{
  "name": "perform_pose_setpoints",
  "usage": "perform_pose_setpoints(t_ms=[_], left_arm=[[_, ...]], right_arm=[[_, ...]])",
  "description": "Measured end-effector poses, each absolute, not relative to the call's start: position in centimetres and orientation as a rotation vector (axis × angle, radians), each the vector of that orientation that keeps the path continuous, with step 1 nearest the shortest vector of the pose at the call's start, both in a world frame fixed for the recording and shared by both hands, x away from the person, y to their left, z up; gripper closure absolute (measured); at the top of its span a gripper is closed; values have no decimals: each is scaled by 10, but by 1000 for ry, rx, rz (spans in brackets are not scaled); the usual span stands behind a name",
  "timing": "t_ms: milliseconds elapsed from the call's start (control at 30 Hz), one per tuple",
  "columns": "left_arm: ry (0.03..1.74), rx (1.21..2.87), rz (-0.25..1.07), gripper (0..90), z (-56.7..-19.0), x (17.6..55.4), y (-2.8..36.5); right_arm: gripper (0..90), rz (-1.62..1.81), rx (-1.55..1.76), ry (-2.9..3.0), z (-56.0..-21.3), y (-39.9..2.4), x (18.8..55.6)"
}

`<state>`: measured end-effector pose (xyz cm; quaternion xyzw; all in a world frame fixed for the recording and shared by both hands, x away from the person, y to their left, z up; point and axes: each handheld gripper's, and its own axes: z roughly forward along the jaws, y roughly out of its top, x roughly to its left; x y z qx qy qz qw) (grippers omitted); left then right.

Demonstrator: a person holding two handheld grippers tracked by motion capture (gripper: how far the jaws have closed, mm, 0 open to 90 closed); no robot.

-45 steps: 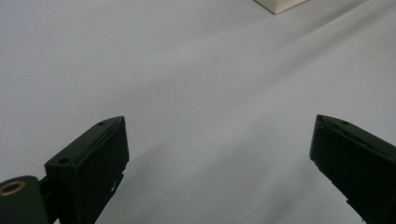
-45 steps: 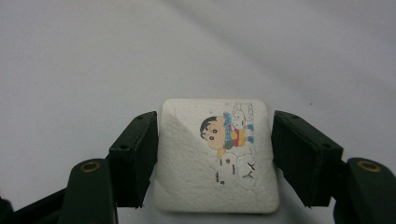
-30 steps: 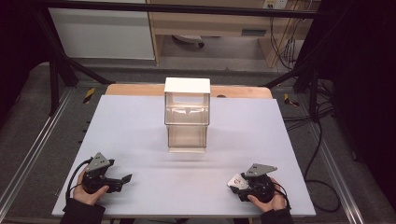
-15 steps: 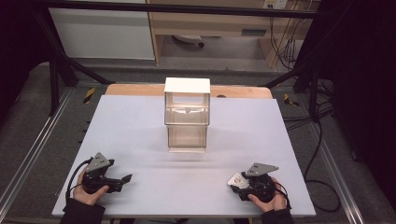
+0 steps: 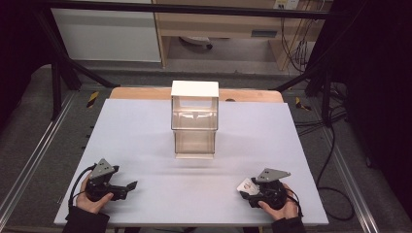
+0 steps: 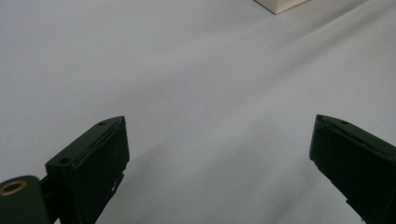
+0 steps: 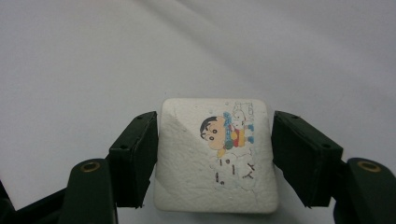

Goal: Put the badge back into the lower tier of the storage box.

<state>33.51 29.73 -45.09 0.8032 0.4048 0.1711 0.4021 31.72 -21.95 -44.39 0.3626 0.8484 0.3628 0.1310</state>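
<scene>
R claw [image 7: 215, 154] clenched on white cube [image 7: 215, 156], cartoon sticker face up; in high view cube [image 5: 247, 185] sits low over tabletop [image 5: 145, 126] at ~5 o'clock of clear box [image 5: 194, 121]. L claw [image 6: 219, 154] released, nothing btwn jaws, parked ~7 o'clock of box. Judged step: carry cube to box. To do well: keep grip firm, sides look squarely pinched; lift clear first, approach box's open front low & straight, don't nudge walls. L claw could steady box.
</scene>
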Motion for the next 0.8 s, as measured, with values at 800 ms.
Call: perform_pose_setpoints(t_ms=[800], left_arm=[[1025, 2026, 435, 41, -451, 335, 297]], right_arm=[[333, 1098, 1036, 2420, -434, -215, 318]])
